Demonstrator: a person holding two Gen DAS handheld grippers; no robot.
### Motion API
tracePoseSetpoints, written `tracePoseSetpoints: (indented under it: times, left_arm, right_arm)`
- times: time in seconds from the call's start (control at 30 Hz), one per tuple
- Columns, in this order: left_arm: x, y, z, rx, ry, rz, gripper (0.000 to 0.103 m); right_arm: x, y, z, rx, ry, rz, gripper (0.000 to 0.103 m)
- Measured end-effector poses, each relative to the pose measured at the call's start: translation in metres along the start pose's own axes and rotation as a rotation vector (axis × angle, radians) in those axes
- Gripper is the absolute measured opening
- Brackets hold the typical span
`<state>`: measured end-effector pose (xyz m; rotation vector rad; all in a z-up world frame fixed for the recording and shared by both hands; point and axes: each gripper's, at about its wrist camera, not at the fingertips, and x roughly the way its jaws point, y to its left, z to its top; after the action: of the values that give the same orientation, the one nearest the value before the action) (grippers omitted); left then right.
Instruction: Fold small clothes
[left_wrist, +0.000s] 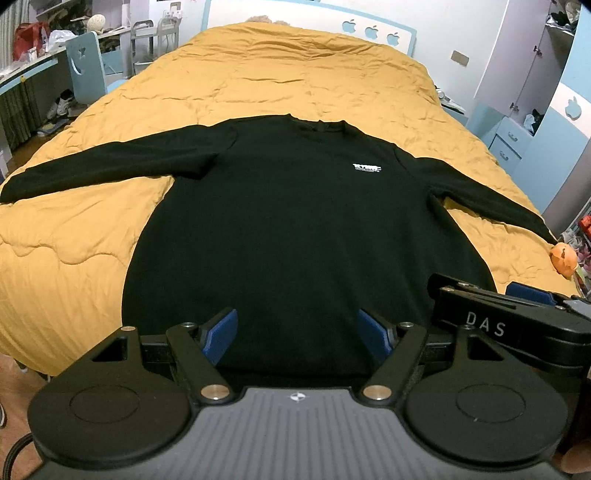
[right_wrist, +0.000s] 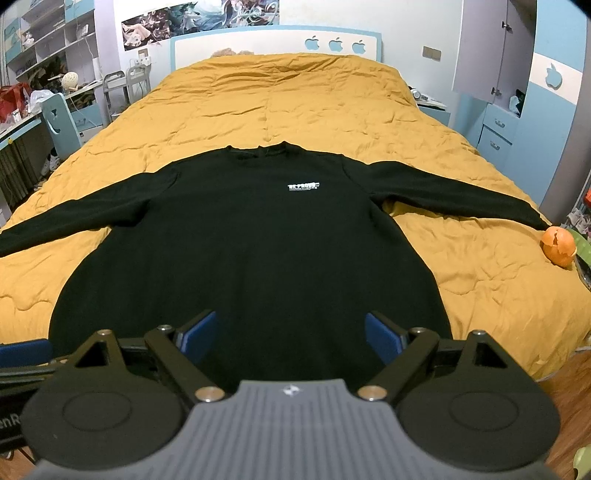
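Note:
A black long-sleeved sweatshirt (left_wrist: 295, 229) with a small white chest logo lies flat, front up, on a mustard-yellow quilt (left_wrist: 288, 74), sleeves spread to both sides, hem towards me. It also shows in the right wrist view (right_wrist: 251, 240). My left gripper (left_wrist: 299, 332) is open and empty, held just above the hem near the bed's foot. My right gripper (right_wrist: 290, 334) is open and empty, also over the hem, to the right of the left one. The right gripper's body shows in the left wrist view (left_wrist: 517, 314).
A peeled orange (right_wrist: 557, 245) sits at the quilt's right edge by the right sleeve cuff. A blue chair (left_wrist: 86, 66) and cluttered desk stand left of the bed. A blue wardrobe and drawers (right_wrist: 495, 129) stand on the right. The headboard (right_wrist: 277, 44) is at the far end.

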<state>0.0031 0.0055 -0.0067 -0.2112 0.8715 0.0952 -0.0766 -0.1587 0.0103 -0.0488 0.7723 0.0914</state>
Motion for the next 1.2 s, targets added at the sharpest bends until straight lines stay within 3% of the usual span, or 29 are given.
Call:
tracePoseSetpoints:
  times: [1.2]
  left_arm:
    - [0.0011,-0.0007,0.0006,-0.001,0.012,0.006,0.087]
  right_arm:
    - [0.0002,0.0006,0.0024,0.005,0.011,-0.002,0.083]
